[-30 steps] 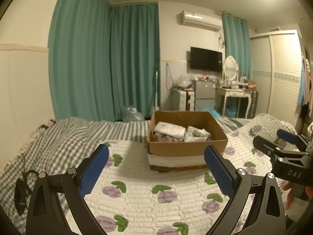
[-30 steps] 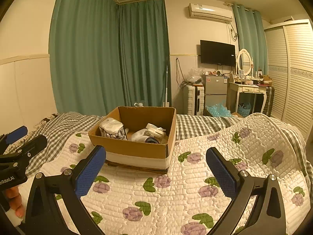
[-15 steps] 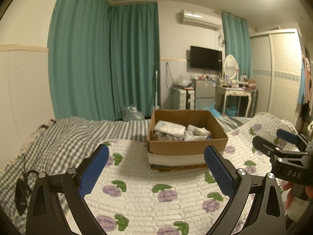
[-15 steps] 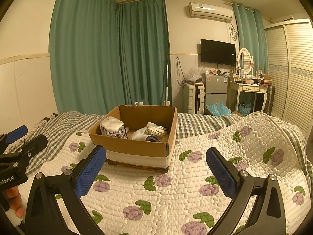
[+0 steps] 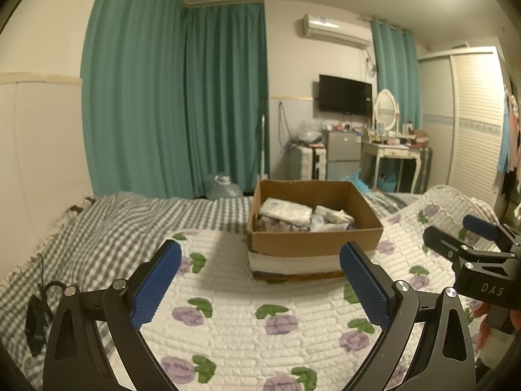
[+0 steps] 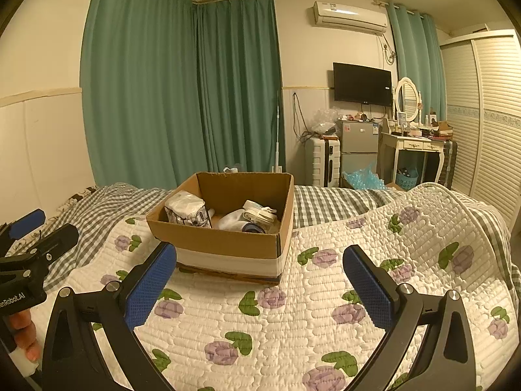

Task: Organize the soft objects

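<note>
Soft bundles sit inside the open brown cardboard box [image 5: 314,242] on my bed: a folded white plastic-wrapped pack [image 5: 286,210] against its left side, and a rolled white cloth with cream straps [image 6: 257,214] toward the right, with something blue [image 6: 252,227] tucked just beside that roll. I cannot tell what the blue piece is. The box has a white band around its lower half and rests on the white quilted bedspread with purple flowers and green leaves [image 6: 276,319], which lies over a grey-and-white checked blanket [image 5: 107,228].

My left gripper [image 5: 260,280], black-framed with blue textured pads [image 5: 156,285], hangs above the quilt with its fingers spread wide and nothing between them; the box is in front of it, apart from both tips. My right gripper [image 6: 260,283] is the same, fingers wide apart and empty, with the box ahead and slightly left of centre. Each tool shows at the edge of the other's view, well apart.

Beyond the bed I see teal floor-length curtains [image 6: 182,91], a white wall air conditioner [image 6: 350,18], a black wall-mounted television [image 6: 362,84], a small silver fridge [image 6: 358,146], a white dressing table with an oval mirror [image 6: 412,143] and a cream slatted wardrobe [image 6: 488,114].
</note>
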{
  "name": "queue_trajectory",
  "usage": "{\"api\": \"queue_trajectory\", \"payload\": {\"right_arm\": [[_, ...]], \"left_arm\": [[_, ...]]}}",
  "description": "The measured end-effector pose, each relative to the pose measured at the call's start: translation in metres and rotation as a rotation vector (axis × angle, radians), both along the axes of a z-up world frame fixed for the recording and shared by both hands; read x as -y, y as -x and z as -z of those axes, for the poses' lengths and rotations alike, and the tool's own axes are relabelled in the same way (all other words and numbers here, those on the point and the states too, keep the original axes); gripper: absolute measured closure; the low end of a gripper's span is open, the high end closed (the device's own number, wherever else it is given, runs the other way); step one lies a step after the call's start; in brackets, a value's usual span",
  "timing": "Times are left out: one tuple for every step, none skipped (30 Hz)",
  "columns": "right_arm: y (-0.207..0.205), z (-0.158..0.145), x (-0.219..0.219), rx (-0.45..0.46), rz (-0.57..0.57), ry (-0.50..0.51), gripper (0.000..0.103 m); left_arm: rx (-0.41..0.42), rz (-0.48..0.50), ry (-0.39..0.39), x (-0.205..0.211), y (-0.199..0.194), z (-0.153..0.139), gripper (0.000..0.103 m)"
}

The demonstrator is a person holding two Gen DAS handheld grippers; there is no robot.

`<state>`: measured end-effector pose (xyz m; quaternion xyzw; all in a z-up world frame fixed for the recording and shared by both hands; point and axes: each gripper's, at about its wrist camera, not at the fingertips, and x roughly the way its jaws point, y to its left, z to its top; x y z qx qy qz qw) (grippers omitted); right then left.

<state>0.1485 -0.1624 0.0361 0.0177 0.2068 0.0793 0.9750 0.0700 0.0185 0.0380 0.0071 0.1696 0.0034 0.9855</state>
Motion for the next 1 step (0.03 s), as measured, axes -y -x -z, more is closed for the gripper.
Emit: {"api": "queue_trajectory", "payload": {"right_arm": [[-0.0004,-0.0003,-0.0001,-0.001,0.0,0.0,0.0]], "left_arm": [[0.0,0.001,-0.002,0.0004,-0.0002,0.0001,0.003]]}}
